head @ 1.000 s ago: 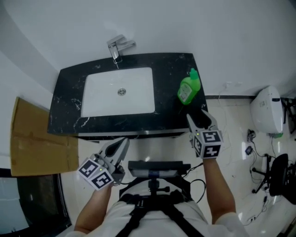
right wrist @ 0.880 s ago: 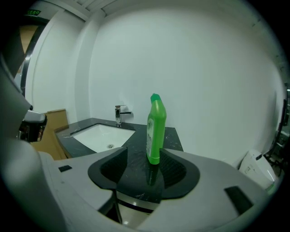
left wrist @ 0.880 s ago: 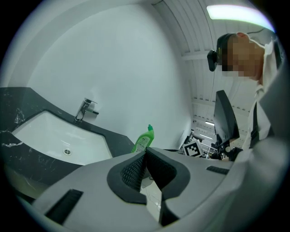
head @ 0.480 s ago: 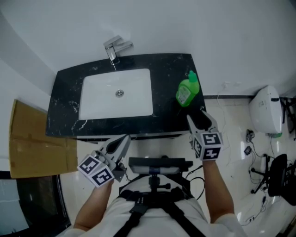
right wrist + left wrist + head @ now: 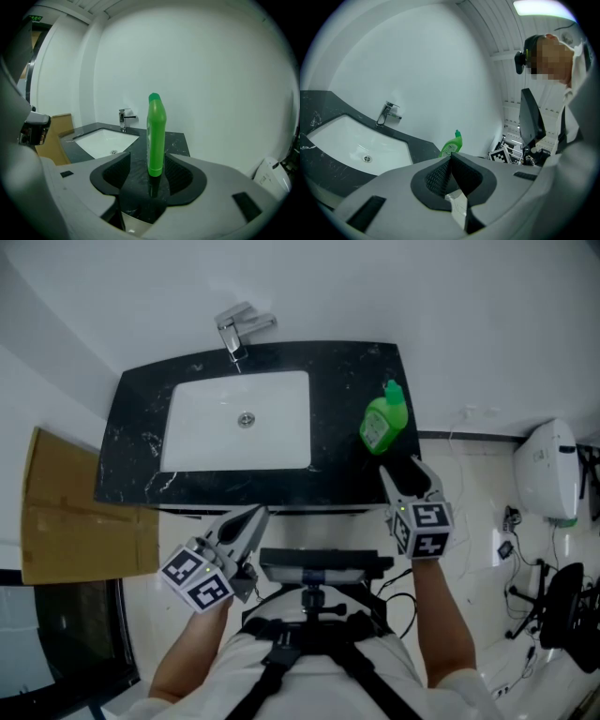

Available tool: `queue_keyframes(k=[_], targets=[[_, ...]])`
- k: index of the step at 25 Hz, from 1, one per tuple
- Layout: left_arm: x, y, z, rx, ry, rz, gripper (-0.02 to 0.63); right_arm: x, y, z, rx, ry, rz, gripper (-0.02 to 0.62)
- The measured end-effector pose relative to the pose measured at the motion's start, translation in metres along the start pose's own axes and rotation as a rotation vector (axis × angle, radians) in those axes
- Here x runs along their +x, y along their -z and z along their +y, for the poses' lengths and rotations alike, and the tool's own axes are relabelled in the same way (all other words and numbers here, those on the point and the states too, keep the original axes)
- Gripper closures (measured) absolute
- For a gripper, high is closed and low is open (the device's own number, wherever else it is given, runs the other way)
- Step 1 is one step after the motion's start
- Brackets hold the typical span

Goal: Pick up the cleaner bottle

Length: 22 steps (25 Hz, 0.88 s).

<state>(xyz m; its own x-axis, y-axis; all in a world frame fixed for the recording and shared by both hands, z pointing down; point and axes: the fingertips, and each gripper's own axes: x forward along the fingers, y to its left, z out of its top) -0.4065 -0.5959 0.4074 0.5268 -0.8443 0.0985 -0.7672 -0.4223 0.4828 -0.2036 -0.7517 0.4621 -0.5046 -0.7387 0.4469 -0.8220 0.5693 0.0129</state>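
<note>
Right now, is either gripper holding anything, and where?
Nothing held. Right gripper, jaws just opening, is empty; cleaner bottle stands ahead untouched. Left gripper shut, empty.

No legible text is showing. The cleaner bottle (image 5: 382, 418), standing near the countertop's (image 5: 337, 465) right edge, is carrying a pale label (image 5: 376, 430); its print is appearing too small and blurred to read.

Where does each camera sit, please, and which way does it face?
Head view: on the head, steeply down on counter, sink, cleaner bottle; forearms, left hand-held gripper, right hand-held gripper show.
Left gripper view: along its shut jaws toward the sink; torso shows.
Right gripper view: along jaws that have just been opening, nothing between them, cleaner bottle just ahead.
All share cleaner bottle and sink.
</note>
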Motion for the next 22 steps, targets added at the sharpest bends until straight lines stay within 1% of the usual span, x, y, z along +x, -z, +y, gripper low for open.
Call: queue_keyframes(k=[10, 16, 22], targets=[[0.005, 0.0, 0.0, -0.005, 0.001, 0.004, 0.612, 0.013, 0.001, -0.003, -0.01, -0.008, 0.011, 0.351], [0.006, -0.003, 0.004, -0.001, -0.017, 0.005, 0.612, 0.03, 0.003, -0.003, -0.021, -0.02, 0.028, 0.342], [0.005, -0.005, 0.01, -0.006, -0.039, 0.002, 0.612, 0.053, 0.005, -0.005, -0.029, -0.024, 0.038, 0.319]])
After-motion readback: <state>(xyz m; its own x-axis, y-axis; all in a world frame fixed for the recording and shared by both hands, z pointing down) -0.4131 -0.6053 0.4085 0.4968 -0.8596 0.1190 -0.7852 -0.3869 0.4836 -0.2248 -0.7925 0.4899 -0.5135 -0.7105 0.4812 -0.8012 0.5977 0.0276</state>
